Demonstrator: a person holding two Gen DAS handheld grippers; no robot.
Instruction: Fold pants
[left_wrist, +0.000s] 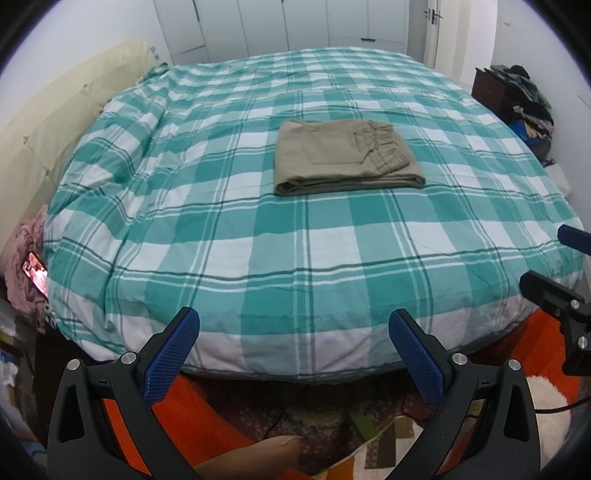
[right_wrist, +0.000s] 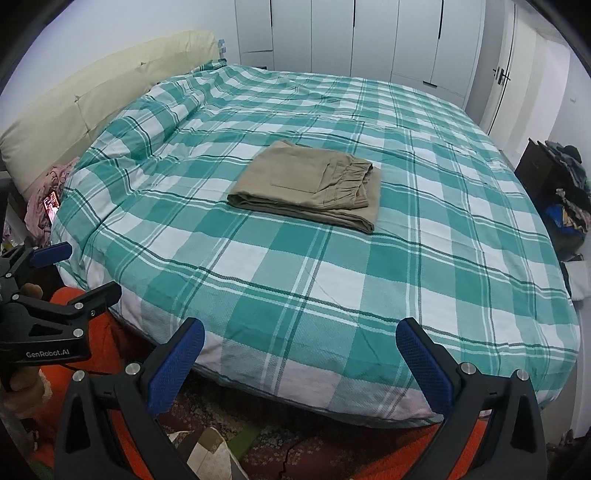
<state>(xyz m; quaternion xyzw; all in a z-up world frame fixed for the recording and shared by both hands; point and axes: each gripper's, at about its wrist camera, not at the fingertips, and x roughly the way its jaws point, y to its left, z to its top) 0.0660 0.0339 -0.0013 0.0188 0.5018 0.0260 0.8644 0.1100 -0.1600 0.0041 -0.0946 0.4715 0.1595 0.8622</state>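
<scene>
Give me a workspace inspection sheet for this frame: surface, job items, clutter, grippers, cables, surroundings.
Surface: bed with teal and white checked cover, rumpled toward the headboard.
Job's things: khaki pants folded into a flat rectangle mid-bed, waistband on top.
Clutter: pink cloth and a lit phone at the bed's left edge.
Grippers: left gripper and right gripper open, empty, held off the near edge.
Cables: one dark cable on the floor at right.
Surroundings: white wardrobe doors, clothes pile on dark furniture, patterned rug.
</scene>
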